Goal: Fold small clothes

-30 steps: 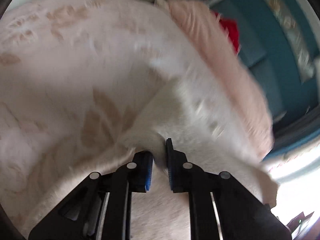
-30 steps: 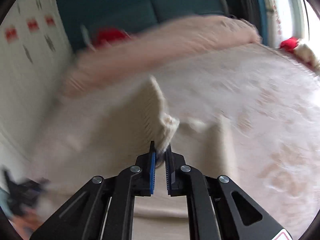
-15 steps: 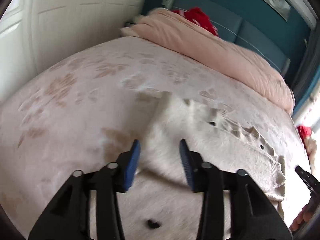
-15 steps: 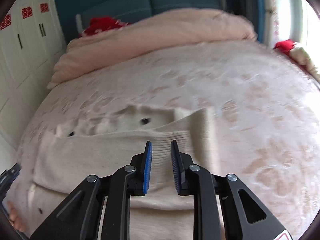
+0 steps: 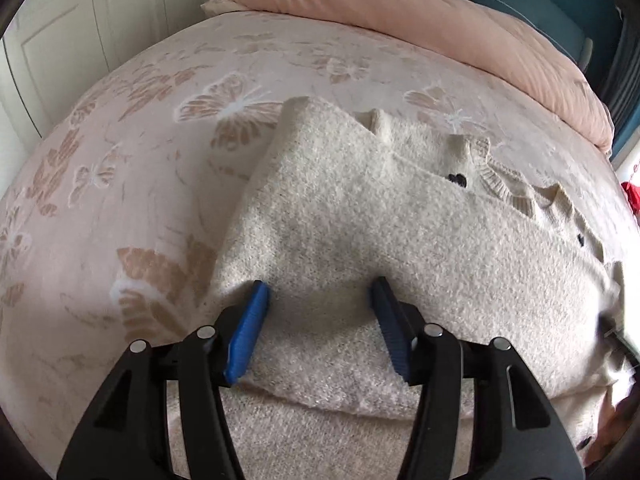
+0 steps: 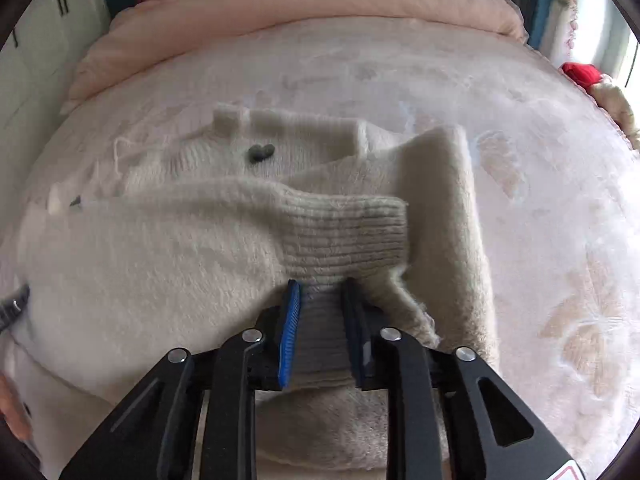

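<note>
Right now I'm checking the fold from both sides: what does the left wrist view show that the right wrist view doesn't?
Only the left wrist view shows the butterfly print on the bedspread and the open left gripper over the sweater's folded edge. Only the right wrist view shows the ribbed cuff laid across the body, with the right gripper open around the knit below it. Both show the cream sweater, its dark heart button and the pink duvet.

Bedspread (image 5: 160, 128) open left of sweater (image 5: 340, 208); rolled duvet (image 5: 420, 28) blocks far edge.
</note>
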Demonstrator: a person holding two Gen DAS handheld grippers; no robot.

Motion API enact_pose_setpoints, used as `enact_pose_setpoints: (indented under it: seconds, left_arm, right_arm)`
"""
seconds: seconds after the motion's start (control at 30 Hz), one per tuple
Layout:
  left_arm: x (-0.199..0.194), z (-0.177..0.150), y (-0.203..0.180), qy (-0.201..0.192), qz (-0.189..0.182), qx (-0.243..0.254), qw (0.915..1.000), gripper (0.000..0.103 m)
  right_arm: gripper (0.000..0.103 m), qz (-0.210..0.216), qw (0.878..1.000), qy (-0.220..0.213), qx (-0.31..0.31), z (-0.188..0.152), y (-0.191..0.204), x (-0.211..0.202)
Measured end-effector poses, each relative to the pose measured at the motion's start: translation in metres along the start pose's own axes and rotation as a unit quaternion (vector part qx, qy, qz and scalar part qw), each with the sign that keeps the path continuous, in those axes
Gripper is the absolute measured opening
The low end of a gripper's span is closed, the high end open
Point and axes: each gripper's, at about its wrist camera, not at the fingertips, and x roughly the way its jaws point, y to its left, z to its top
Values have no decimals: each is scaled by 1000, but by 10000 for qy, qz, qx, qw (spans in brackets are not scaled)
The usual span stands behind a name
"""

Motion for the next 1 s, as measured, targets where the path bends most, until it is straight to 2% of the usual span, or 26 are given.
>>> enact_pose_setpoints:
  seconds: [0.13,0.2,0.27,0.33,0.4,0.47,0.57,0.63,0.73,0.87,1.0]
  left_arm:
    - [-28,-7,12,-5,-380,-129,9992,54]
    - [-51,-22,24,-98,-469,11,9989,58]
    - [-75,-45,38,-170,-398,230,9988,61]
    - [-93,-70,52,-146,-352,373,9986,65]
    - [-111,-105,74,39,-427,356,9984,68]
    - [-126,-139,96,272,-535,214,9980,73]
    - [-143,-184,119,631,-674,-5,9957,82]
    - [-151,-209,129,842,-869,-189,9925,88]
    - [-167,-238,130,707,-963,-205,9926,95]
    - [-170,-254,119,618,-1039,-215,9924,98]
    - [-166,-252,107,388,-861,-327,9950,98]
  right_arm:
    - [19,533,9977,-217,362,-4,-11,-55]
    - [25,405,9979,-423,271,-28,-23,-89]
    - [29,276,9982,-418,327,-56,-36,-107]
    - [29,289,9980,-263,500,-98,-63,-125]
    - [35,22,9982,-88,597,-138,-86,-141]
    - [51,-118,9973,101,713,-178,-104,-161]
    - [59,48,9938,471,1004,-230,-126,-188]
    - [63,379,9896,706,1192,-256,-131,-198]
    - [73,747,9868,786,1203,-277,-122,-201]
    - [82,825,9886,750,1007,-279,-97,-195]
    - [82,934,9887,624,991,-278,-82,-191]
